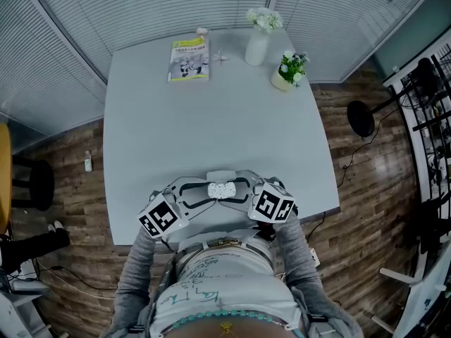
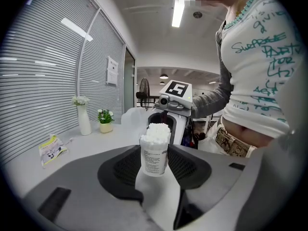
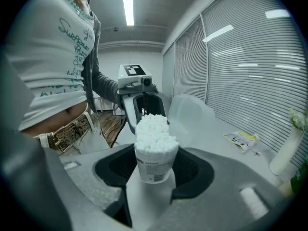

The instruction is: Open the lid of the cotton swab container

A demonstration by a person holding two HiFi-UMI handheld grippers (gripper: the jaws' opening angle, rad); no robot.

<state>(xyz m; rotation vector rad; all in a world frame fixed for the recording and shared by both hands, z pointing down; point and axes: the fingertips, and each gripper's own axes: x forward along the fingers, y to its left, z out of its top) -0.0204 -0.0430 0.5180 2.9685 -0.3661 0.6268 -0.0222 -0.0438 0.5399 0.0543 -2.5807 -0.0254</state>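
The cotton swab container (image 1: 224, 189) stands near the table's front edge, packed with white swabs (image 3: 153, 129). Its translucent lid (image 1: 220, 175) is flipped back on the far side and also shows in the right gripper view (image 3: 191, 113). My left gripper (image 1: 205, 191) comes in from the left, and its pads press the container's body (image 2: 154, 154). From the right, my right gripper (image 1: 244, 191) faces it with its jaws wide around the same container (image 3: 155, 160). Each gripper appears in the other's view, the right gripper (image 2: 169, 110) and the left gripper (image 3: 140, 97).
At the far end of the grey table (image 1: 211, 118) lie a booklet (image 1: 189, 58), a white vase with flowers (image 1: 257, 44) and a small potted plant (image 1: 287, 72). A black stool (image 1: 35, 185) stands left of the table and a black stand (image 1: 361, 118) right of it.
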